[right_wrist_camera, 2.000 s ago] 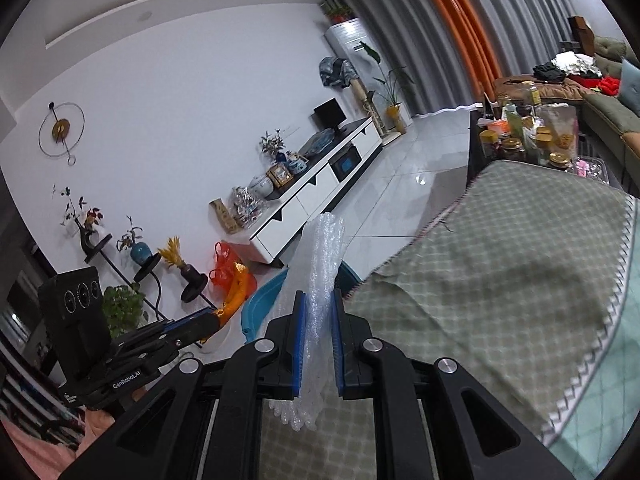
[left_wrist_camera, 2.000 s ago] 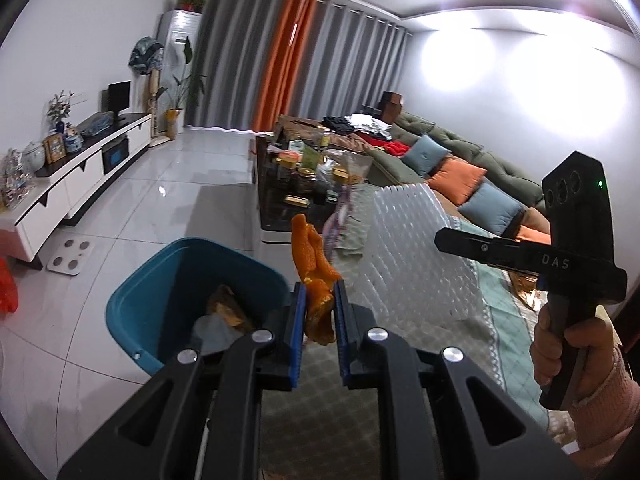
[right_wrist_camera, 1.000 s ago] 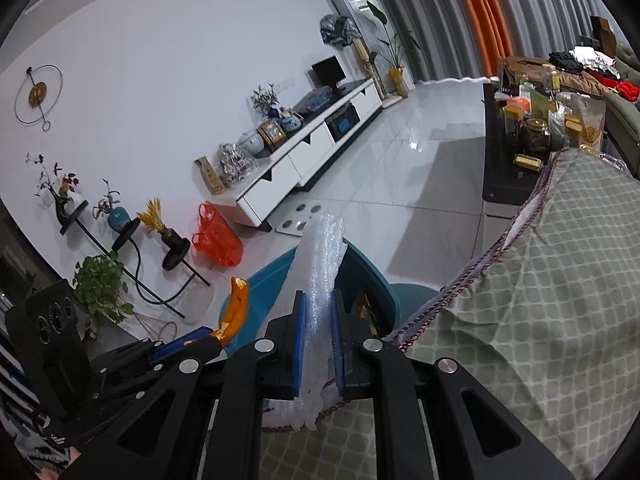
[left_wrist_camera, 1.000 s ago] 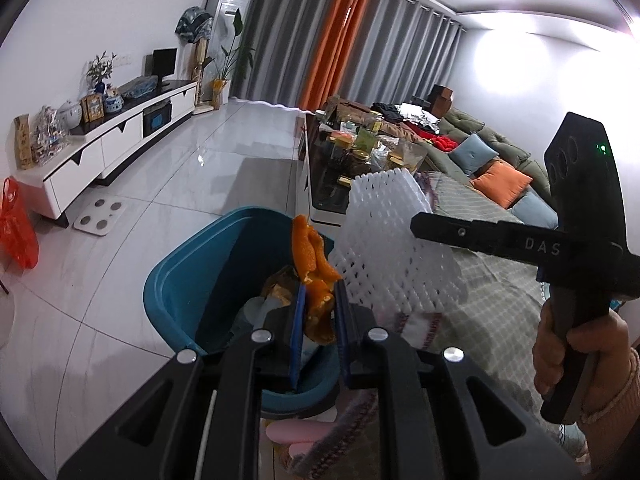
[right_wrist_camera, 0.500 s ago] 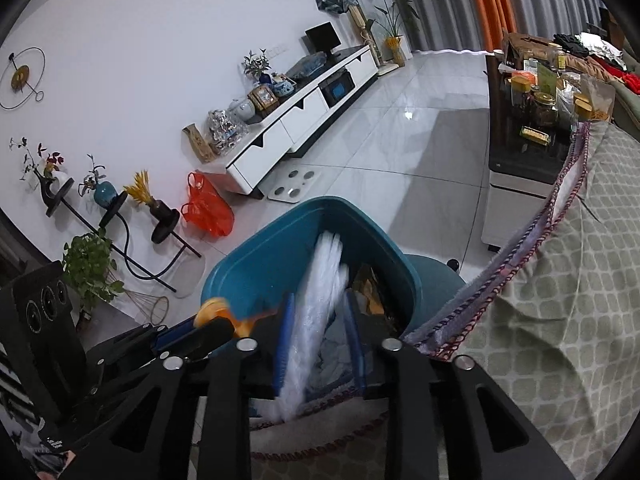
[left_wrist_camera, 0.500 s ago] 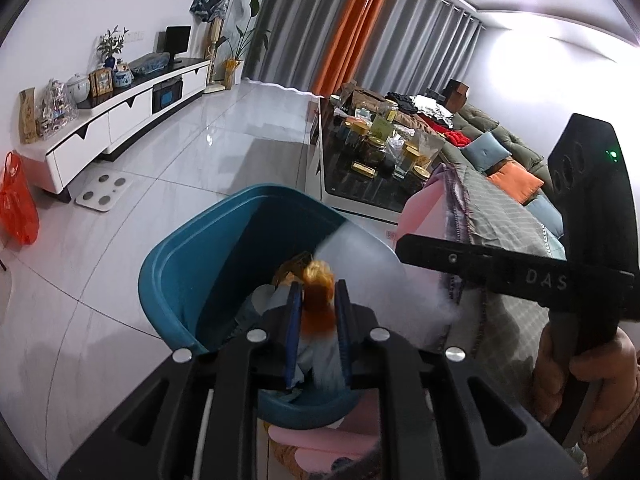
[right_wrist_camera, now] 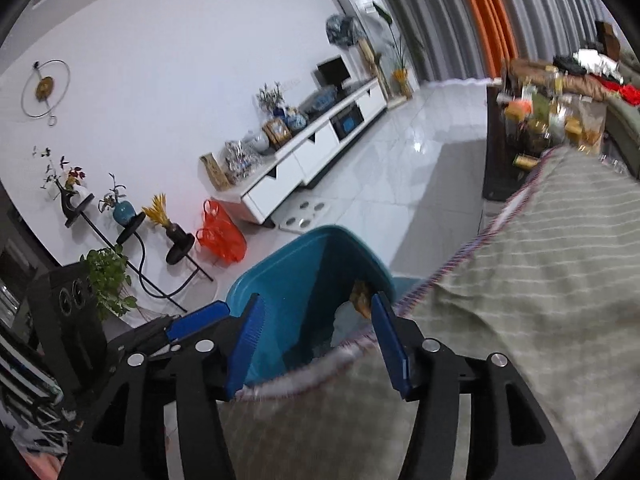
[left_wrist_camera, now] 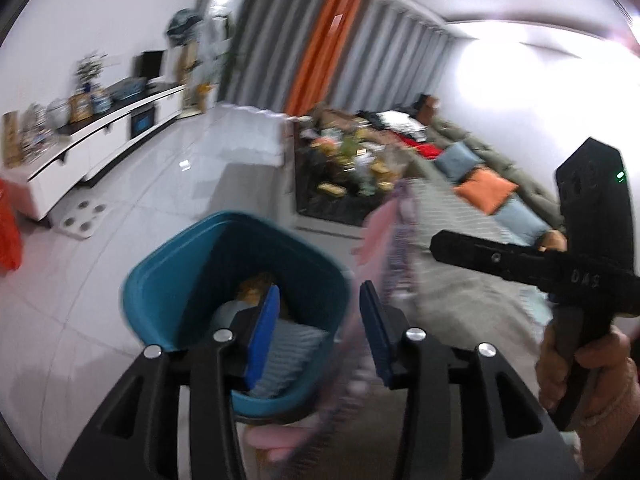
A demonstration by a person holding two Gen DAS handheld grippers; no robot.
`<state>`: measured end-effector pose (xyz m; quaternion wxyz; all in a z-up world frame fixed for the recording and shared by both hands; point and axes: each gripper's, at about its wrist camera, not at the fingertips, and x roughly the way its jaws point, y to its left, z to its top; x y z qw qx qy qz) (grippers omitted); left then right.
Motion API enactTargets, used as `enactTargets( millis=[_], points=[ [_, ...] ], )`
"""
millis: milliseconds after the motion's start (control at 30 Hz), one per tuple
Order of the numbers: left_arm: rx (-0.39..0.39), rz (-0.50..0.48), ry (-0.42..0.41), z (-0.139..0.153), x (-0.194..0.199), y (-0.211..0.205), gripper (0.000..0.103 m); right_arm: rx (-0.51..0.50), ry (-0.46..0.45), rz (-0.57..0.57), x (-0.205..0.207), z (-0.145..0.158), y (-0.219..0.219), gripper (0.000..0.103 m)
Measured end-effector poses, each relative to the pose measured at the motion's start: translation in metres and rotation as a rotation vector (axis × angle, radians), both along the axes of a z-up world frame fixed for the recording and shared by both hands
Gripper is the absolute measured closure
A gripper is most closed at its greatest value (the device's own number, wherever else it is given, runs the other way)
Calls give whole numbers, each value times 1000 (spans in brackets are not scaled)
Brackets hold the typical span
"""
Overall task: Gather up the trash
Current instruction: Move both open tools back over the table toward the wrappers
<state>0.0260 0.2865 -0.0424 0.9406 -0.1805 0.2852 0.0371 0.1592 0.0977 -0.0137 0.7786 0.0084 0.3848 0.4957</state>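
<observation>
Both jaws are opening with nothing between them; the left gripper (left_wrist_camera: 316, 316) and right gripper (right_wrist_camera: 316, 328) hover above the teal bin (left_wrist_camera: 180, 280); trash (left_wrist_camera: 288, 344) lies inside.

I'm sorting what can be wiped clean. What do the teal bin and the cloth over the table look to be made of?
The teal bin looks like moulded plastic: smooth, one even colour, thin rounded rim with a slight sheen. The cloth looks like woven fabric: matt green with a pale lattice pattern, a braided reddish edge, and it drapes in folds. The exact fibre is not discernible.
</observation>
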Motion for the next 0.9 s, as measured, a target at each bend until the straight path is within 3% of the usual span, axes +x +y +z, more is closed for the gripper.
enactTargets(
  millis=[133, 333, 567, 667, 900],
  points=[
    [11, -113, -58, 14, -2, -33, 54, 19, -66, -39, -13, 13, -50, 41],
    [51, -306, -84, 22, 18, -105, 52, 2, -132, -208, -26, 20, -147, 41],
    [58, -502, -47, 13, 55, -189, 52, -31, -155, -499, -31, 20, -274, 41],
    [59, -583, -17, 8, 79, -228, 47, -49, -155, -606, -29, 17, -323, 41],
    [62, -697, 44, -2, 124, -305, 42, -77, -150, -809, -26, 8, -405, 41]
  ],
)
